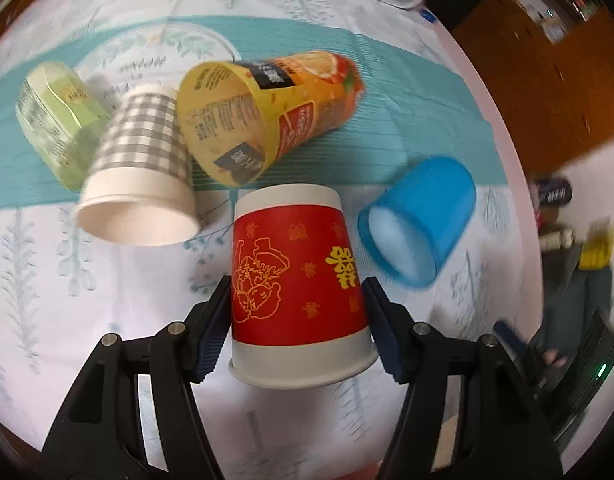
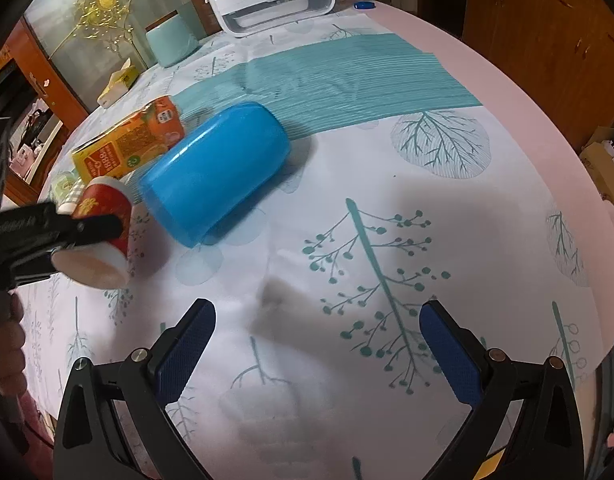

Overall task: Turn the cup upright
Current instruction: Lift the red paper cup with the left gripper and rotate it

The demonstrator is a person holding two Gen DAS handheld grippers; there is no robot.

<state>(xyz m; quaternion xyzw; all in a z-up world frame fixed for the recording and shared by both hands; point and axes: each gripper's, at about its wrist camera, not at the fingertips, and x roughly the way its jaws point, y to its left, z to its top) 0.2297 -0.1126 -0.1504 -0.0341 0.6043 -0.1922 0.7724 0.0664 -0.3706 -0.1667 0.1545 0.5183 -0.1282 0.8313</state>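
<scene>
I hold the red paper cup [image 1: 299, 284] in my left gripper [image 1: 297, 328], with one blue pad on each side of its wall, near the wide open rim. In the right wrist view the same cup [image 2: 105, 216] is lifted above the desk [image 2: 387, 184] and tilted, with its mouth turned toward me and partly down, so it is not yet upright. My right gripper [image 2: 317, 356] is wide open and holds nothing; it hangs over a bare part of the tablecloth.

I judge that the main risk is the grip itself. Paper is thin near the rim, so too much pressure can crush the wall, and too little can let the cup slip while I rotate it.

The second risk is the neighbours. The blue plastic cup [image 1: 417, 220] lies on its side just beside the red one, and the checked paper cup [image 1: 141, 176] and the orange carton [image 1: 267, 116] lie close behind. A wide turn of my wrist can knock them and make them roll.
</scene>
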